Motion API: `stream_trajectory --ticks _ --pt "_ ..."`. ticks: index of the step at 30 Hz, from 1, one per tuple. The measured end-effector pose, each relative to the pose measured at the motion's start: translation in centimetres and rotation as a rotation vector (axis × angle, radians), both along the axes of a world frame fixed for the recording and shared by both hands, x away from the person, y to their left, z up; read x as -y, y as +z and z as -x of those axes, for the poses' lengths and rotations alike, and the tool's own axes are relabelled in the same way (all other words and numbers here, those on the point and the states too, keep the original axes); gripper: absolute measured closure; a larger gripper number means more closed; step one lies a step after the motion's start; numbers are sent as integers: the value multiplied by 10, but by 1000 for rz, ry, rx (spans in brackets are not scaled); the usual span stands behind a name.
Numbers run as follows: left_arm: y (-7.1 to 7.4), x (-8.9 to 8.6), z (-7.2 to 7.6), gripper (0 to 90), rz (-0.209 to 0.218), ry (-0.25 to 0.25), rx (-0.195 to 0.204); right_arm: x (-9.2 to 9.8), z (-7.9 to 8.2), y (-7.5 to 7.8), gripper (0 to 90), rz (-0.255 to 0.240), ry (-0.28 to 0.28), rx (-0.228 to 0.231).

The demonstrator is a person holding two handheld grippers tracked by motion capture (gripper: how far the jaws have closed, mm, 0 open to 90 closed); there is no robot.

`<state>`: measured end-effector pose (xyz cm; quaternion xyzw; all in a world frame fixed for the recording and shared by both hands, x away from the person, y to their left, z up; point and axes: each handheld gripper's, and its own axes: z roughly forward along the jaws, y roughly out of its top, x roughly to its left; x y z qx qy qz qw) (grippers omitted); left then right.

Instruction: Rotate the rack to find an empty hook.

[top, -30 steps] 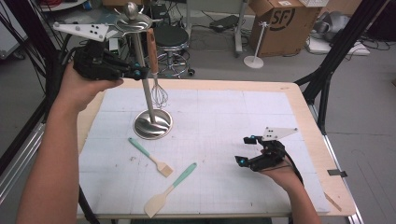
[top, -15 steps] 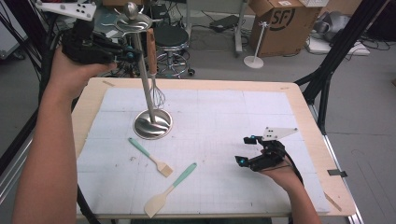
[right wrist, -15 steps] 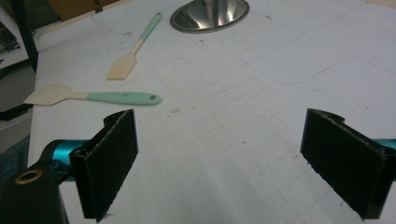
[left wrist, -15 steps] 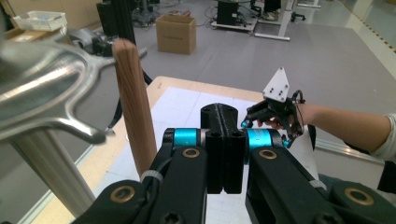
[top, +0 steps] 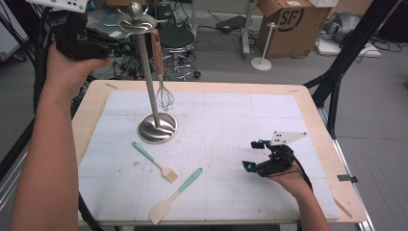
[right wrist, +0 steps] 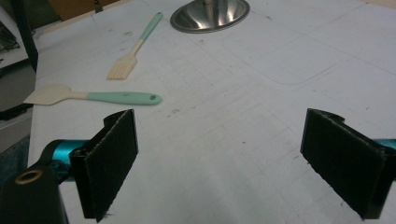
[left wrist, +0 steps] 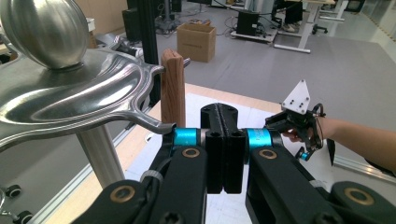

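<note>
- The whisk (top: 162,94) hangs by its wooden handle (left wrist: 173,86) from a hook of the steel stand (top: 156,126), wire head down, just above the stand's round base.
- My left tool (left wrist: 223,140) is level with the stand's top plate (left wrist: 70,105), just beside the wooden handle. Its jaws are together with nothing between them.
- I judge the hanging step for the whisk complete; the left tool is clear of it.
- A pastry brush (top: 155,161) lies on the surface just in front of the stand's base. A spatula (top: 174,196) with a mint handle lies farther from the base, toward my side.
- My right tool (top: 263,162) rests on the surface, well apart from the stand, off to its right. Its jaws stand wide apart and hold nothing.
- Next move, in my judgement: bring a tool down to the pastry brush, open the jaws, and grip its handle for hanging. The hook calls for a careful approach.
</note>
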<state>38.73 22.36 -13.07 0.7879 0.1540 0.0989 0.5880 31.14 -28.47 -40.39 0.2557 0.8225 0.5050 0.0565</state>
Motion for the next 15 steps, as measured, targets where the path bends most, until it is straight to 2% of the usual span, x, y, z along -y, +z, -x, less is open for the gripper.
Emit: stream_trajectory --ticks 4,6,11,15 --pt "0 2 2 896 -2 -12 9 0 0 0 110 -2 1 -1" --pt "1 3 3 896 10 -18 20 0 0 0 110 2 2 -2" --pt "2 2 2 896 24 2 23 0 0 0 110 1 0 -1" --pt "3 -1 3 896 17 17 28 0 1 0 110 0 -1 -3"
